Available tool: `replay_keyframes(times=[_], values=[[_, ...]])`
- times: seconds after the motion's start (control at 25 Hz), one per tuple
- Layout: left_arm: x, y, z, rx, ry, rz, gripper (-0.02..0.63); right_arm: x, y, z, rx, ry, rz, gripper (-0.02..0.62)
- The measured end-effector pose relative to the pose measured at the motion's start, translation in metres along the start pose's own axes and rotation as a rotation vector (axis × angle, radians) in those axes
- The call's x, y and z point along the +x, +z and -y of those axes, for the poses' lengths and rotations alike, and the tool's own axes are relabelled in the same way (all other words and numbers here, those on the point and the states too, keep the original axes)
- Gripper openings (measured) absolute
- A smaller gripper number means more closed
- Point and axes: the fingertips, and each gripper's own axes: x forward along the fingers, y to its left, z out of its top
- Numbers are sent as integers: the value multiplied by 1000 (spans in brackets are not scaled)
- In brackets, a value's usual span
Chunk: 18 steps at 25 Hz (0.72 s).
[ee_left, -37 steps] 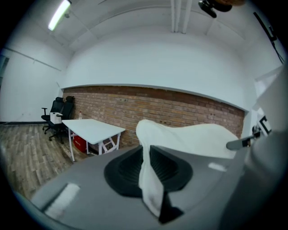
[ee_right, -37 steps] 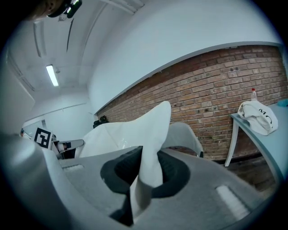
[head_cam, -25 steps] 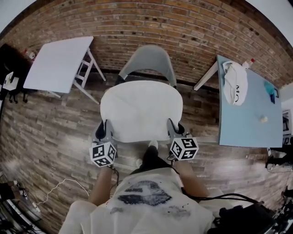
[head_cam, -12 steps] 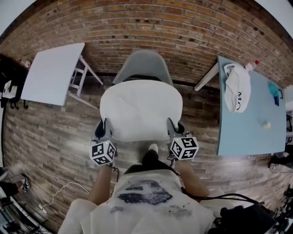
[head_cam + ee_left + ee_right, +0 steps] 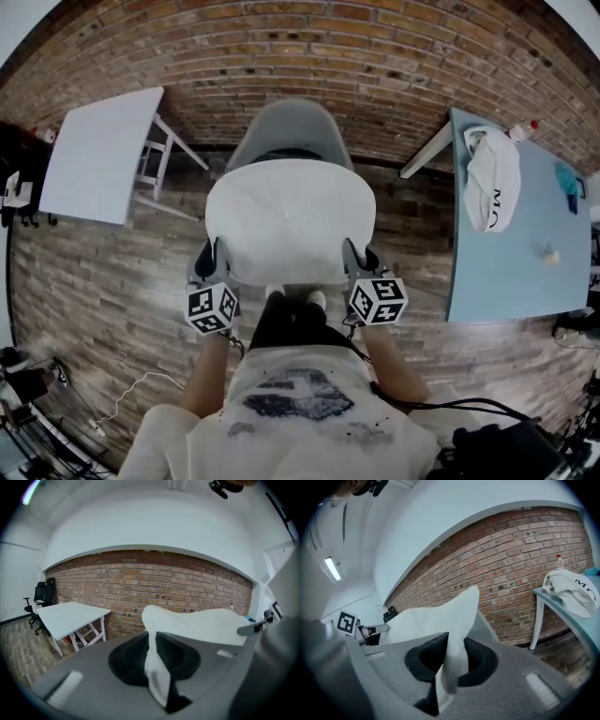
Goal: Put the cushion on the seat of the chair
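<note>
Presently, white cushion (image 5: 289, 223): held flat, near corners clamped in the jaws of the left gripper (image 5: 208, 264) and right gripper (image 5: 357, 262); grey chair (image 5: 292, 127) is found straight ahead beneath its far edge, equally near both.

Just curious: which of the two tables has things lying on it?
The light-blue table at right: a white cloth and a bottle sit on it; the white table looks bare.

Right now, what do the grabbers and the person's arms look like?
The left gripper and right gripper are grey and black. Each bears a cube of black-and-white square markers. A black cable trails from the right one. The person wears a white short-sleeved T-shirt with dark print.
</note>
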Motion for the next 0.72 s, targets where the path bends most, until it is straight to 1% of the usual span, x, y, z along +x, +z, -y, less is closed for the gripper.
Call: replay_keyframes(times=[0.2, 0.36, 0.52, 0.72], values=[[31, -7, -10, 3, -41, -33, 41, 21, -6, 4, 15, -47, -20, 46], [66, -20, -23, 0, -84, -68, 41, 47, -17, 9, 30, -97, -44, 46], [99, -40, -37, 1, -105, -94, 41, 76, -33, 15, 34, -125, -86, 46], [148, -75, -45, 2, -141, -130, 40, 112, -56, 36, 38, -164, -112, 46]])
